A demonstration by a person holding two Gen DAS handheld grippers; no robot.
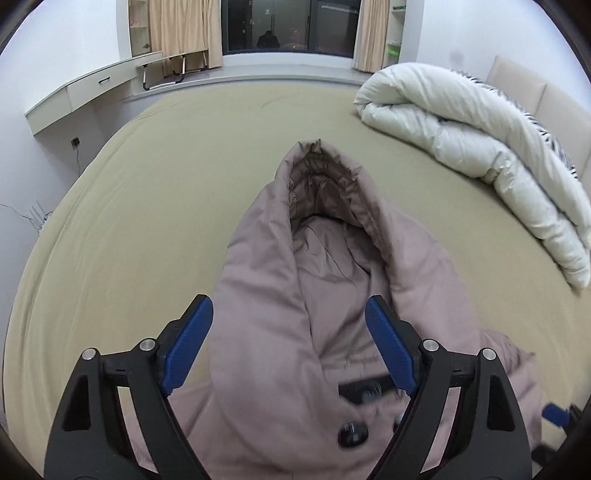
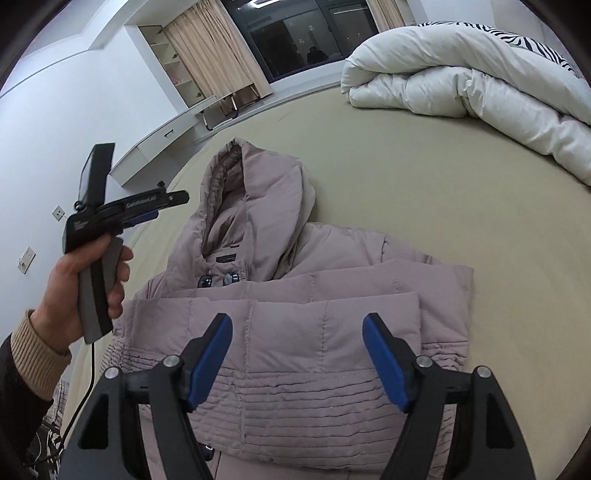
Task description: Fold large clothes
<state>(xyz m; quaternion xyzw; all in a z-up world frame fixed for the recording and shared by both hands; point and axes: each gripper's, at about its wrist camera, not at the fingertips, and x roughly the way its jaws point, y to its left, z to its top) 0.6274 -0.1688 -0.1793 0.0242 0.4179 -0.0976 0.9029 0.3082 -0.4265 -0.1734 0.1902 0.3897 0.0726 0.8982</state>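
A mauve hooded padded jacket (image 2: 295, 314) lies folded on the olive bed sheet (image 2: 424, 184), hood (image 2: 255, 192) pointing toward the window. In the left wrist view the hood (image 1: 325, 206) and collar with dark buttons (image 1: 352, 434) fill the centre. My left gripper (image 1: 288, 321) is open and empty, hovering above the collar; it also shows in the right wrist view (image 2: 162, 206), held in a hand left of the hood. My right gripper (image 2: 297, 343) is open and empty above the folded quilted hem.
A rolled white duvet (image 2: 461, 81) with a zebra-print side lies at the bed's far right; it also shows in the left wrist view (image 1: 480, 155). A white desk (image 1: 85, 92) stands against the left wall. A dark window (image 1: 291, 26) with beige curtains is beyond the bed.
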